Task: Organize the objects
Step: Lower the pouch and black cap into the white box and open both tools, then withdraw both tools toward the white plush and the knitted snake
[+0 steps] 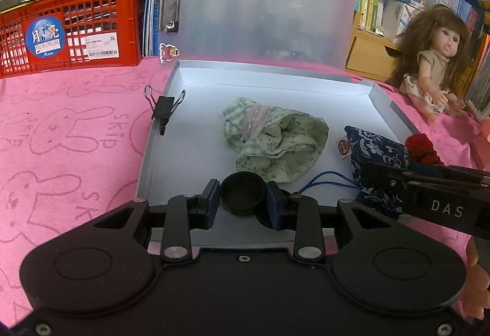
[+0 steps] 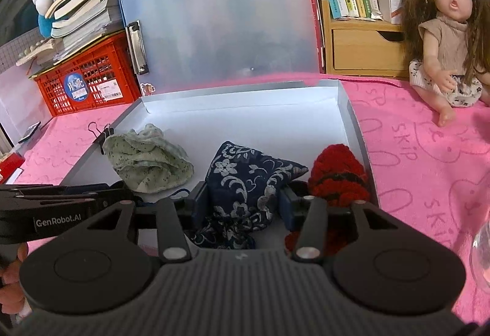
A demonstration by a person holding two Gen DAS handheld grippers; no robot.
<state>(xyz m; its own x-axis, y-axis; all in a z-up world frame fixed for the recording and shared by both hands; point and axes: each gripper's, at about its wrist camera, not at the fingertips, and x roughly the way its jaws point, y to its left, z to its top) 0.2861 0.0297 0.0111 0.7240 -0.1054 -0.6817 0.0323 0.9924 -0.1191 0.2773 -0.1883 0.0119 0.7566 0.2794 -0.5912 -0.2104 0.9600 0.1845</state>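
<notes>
Left tongs [image 1: 243, 202] pinching black cap [image 1: 243, 193], 6 o'clock of green cloth [image 1: 275, 143]. Right tongs [image 2: 243, 202] pinching blue floral pouch [image 2: 248, 183]; red knit [image 2: 337, 173] at 3 o'clock.

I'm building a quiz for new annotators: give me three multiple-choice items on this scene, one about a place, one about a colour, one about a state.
1. Where does the green cloth lie?
A. inside the open grey box
B. on the pink towel
C. in the red crate

2. What colour is the knitted item beside the floral pouch?
A. yellow
B. red with black
C. white

3. What is the left gripper doing?
A. standing open over nothing
B. shut on the binder clip
C. shut on a small black cup

Answers: 1 A, the cloth rests on the box floor. 2 B, red yarn with a dark band shows in the right wrist view. 3 C, both pads press the cup's sides.
</notes>
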